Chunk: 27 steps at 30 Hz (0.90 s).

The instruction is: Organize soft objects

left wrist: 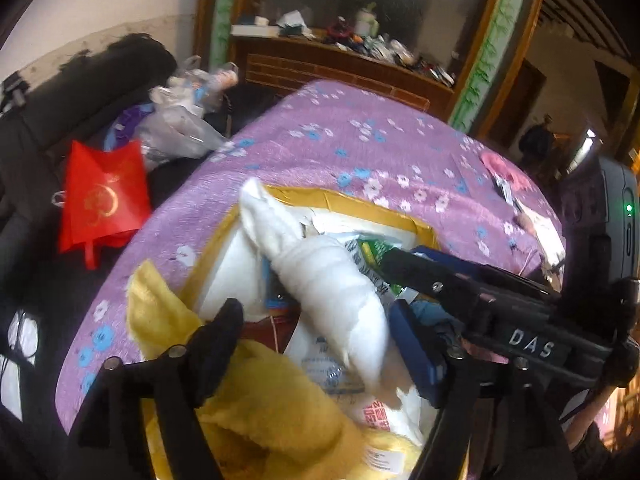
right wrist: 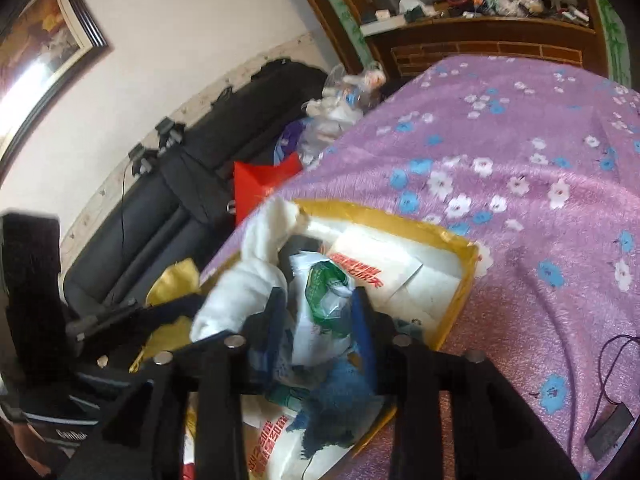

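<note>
A yellow-rimmed cardboard box [left wrist: 352, 206] sits on the purple flowered bedspread [left wrist: 360, 148], filled with paper packets and bags. A rolled white towel [left wrist: 320, 276] lies across the box. A yellow cloth [left wrist: 264, 408] drapes over its near corner. My left gripper [left wrist: 316, 340] is open over the box, the towel's near end between its fingers. My right gripper [right wrist: 320, 320] is open above the box [right wrist: 460, 280], with a green-and-white plastic bag [right wrist: 324, 292] between its fingers. A blue fuzzy cloth [right wrist: 332, 404] lies just below it. The white towel [right wrist: 244, 284] is to its left.
A red bag [left wrist: 104, 196] and clear plastic bags [left wrist: 180, 128] lie on a dark sofa [right wrist: 160, 208] left of the bed. A cluttered wooden headboard shelf [left wrist: 340, 52] stands behind. A pink item [left wrist: 500, 168] and a black tag on a cord [right wrist: 608, 428] lie on the bedspread.
</note>
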Motion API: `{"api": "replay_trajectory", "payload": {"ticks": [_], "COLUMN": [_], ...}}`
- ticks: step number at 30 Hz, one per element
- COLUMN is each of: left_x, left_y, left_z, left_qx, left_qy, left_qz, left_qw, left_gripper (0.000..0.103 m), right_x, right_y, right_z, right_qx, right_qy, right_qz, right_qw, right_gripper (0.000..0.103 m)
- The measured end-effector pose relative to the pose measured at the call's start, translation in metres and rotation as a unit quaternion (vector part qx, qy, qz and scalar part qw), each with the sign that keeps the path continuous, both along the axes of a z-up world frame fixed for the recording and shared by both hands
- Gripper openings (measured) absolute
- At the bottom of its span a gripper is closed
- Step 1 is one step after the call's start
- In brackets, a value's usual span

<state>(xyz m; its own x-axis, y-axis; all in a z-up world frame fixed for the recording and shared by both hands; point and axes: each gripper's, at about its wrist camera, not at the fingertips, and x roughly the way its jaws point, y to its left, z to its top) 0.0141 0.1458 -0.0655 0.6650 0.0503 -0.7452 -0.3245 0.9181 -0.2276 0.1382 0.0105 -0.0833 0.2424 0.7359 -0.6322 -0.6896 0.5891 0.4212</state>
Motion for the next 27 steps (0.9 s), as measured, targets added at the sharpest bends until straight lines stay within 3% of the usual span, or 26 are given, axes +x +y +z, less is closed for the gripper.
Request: {"api": "replay_trajectory", "payload": {"ticks": [2, 5, 9, 13, 17, 22, 27], "left_x": [-0.01, -0.026, -0.046, -0.071, -0.089, -0.106, -0.109], "left_y": [-0.003, -0.011, -0.023, -0.036, -0.052, -0.063, -0.069], "left_z": [0.008, 0.019, 0.029, 0.033, 0.031, 0.032, 0.037], "left_qx": [0.015, 0.064, 0.085, 0.101, 0.113, 0.105, 0.113], "left_qy": [-0.016, -0.046, -0.063, -0.055, -0.028, -0.034, -0.037], "left_qz": [0.026, 0.075, 0.08, 0.115, 0.103, 0.1, 0.108], "left_qw": [0.9994, 0.9941, 0.9912, 0.9867, 0.9878, 0.9888, 0.987], "left_gripper": [0.094, 0.096, 0.096, 0.096, 0.096, 0.097, 0.097], "right_x": [0.0, -0.002, -0.009, -0.017, -0.047, -0.091, -0.095], "right_y": [-0.007, -0.016, -0.023, -0.029, -0.05, -0.087, -0.097], "right_z": [0.005, 0.013, 0.023, 0.028, 0.022, 0.016, 0.022], "right_qx": [0.018, 0.052, 0.062, 0.053, 0.017, 0.011, 0.013], "right_qy": [-0.004, 0.002, -0.02, -0.029, 0.038, 0.028, 0.021], "right_qz": [-0.01, 0.0, 0.001, -0.002, -0.007, -0.042, -0.052], "right_qw": [1.0, 0.999, 0.998, 0.998, 0.999, 0.999, 0.998], "right_gripper": [0.065, 0.069, 0.077, 0.077, 0.077, 0.077, 0.077]}}
